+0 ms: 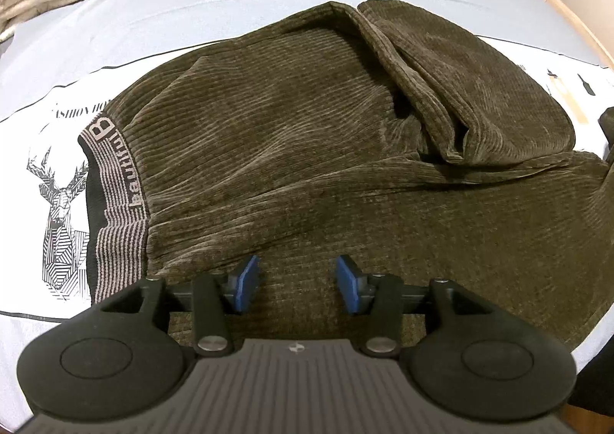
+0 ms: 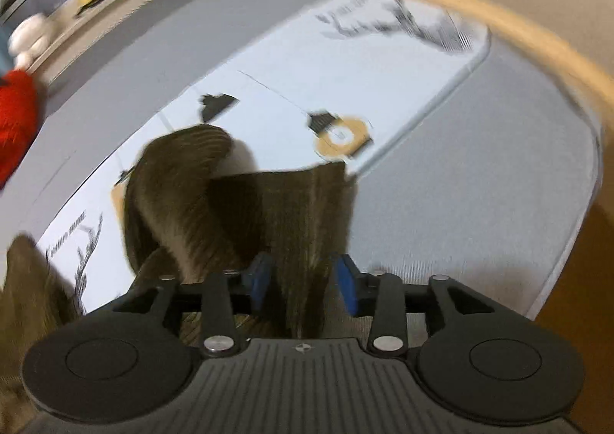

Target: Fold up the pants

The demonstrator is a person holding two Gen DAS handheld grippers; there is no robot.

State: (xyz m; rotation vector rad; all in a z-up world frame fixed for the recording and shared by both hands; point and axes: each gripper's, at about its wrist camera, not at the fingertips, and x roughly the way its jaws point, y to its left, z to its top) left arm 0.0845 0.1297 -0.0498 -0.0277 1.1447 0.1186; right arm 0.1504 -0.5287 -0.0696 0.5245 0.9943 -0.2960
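Both claws (image 1: 298,282) (image 2: 303,282) over pants (image 1: 307,150).

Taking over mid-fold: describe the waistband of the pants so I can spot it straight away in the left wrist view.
On the bed sheet, find the olive-brown corduroy pants spread across the middle. Follow them to their left end, beside the printed deer: the waistband is there. It alone is a striped black-and-grey elastic strip with woven lettering.

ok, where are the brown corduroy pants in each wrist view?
Left wrist: pants fill the centre, waistband at left, a leg folded back at upper right.
Right wrist: only a raised flap of the pants shows, lower centre, standing up between the jaws.
Shared landmark: the tan ring print on the sheet, partly seen at the right edge of the left view.
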